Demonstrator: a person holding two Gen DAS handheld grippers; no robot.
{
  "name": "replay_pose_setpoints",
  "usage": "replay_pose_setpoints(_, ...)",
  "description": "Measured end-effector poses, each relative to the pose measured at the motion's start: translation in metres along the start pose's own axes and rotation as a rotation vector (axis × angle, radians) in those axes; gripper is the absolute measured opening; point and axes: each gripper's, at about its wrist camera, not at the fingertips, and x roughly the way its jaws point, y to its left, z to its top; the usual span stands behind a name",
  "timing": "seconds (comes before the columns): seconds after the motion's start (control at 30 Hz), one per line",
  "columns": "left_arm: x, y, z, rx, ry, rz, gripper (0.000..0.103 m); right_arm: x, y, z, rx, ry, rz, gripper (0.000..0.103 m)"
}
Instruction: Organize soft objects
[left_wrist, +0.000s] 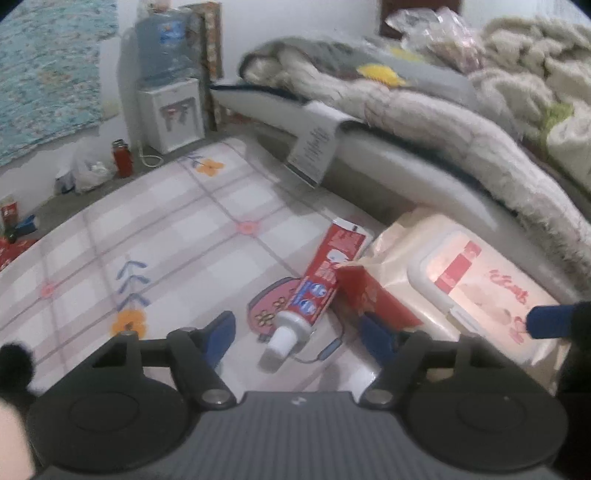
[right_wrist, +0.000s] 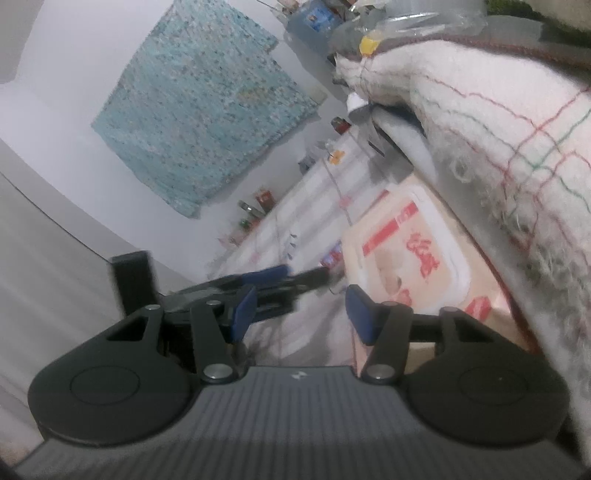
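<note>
A red and white toothpaste tube (left_wrist: 317, 284) lies on the plaid tablecloth (left_wrist: 166, 229), its white cap towards me. My left gripper (left_wrist: 299, 332) is open just above the cloth, and the cap lies between its blue fingers without touching them. Right of the tube sits a cream pack of wet wipes (left_wrist: 469, 288) with a white lid. One blue finger (left_wrist: 546, 321) of the other gripper reaches over the pack's near corner. In the right wrist view my right gripper (right_wrist: 303, 314) is open, its right finger beside the wipes pack (right_wrist: 417, 258); nothing is gripped.
A fluffy plaid blanket (left_wrist: 461, 122) is heaped on a white mattress edge (left_wrist: 399, 162) behind the wipes, with a paper label (left_wrist: 314, 147) hanging down. A water dispenser (left_wrist: 170, 107) and a red flask (left_wrist: 122, 158) stand on the floor beyond. A teal cloth (right_wrist: 199, 107) hangs on the wall.
</note>
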Motion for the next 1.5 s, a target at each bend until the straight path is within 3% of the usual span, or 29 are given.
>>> replay_pose_setpoints(0.1,0.019,-0.006,0.006,0.031,0.026,-0.008,0.064,0.004,-0.004,0.005,0.006,0.002,0.013,0.054)
replay_pose_setpoints(0.27,0.045,-0.005,0.010,0.006,0.077,-0.012,0.042,0.007,-0.008,0.012,0.011,0.001,0.020,0.054)
replay_pose_setpoints(0.47,0.039,-0.003,0.010,-0.011,0.071,-0.006,0.034,-0.002,-0.011,0.008,0.029,-0.006,0.022,0.054)
replay_pose_setpoints(0.63,0.021,-0.003,-0.002,-0.088,0.152,0.044,0.028,-0.005,-0.006,0.002,0.031,0.014,0.034,0.054)
replay_pose_setpoints(0.9,-0.030,-0.020,-0.045,-0.200,0.237,0.063,0.028,-0.020,0.013,-0.027,0.037,0.068,0.046,0.054)
replay_pose_setpoints(1.3,-0.087,-0.038,-0.105,-0.289,0.250,0.085,0.028,-0.039,0.034,-0.082,0.056,0.148,0.012,0.054)
replay_pose_setpoints(1.5,-0.099,-0.037,-0.119,-0.309,0.235,0.087,0.028,-0.038,0.044,-0.090,0.049,0.173,0.001,0.054)
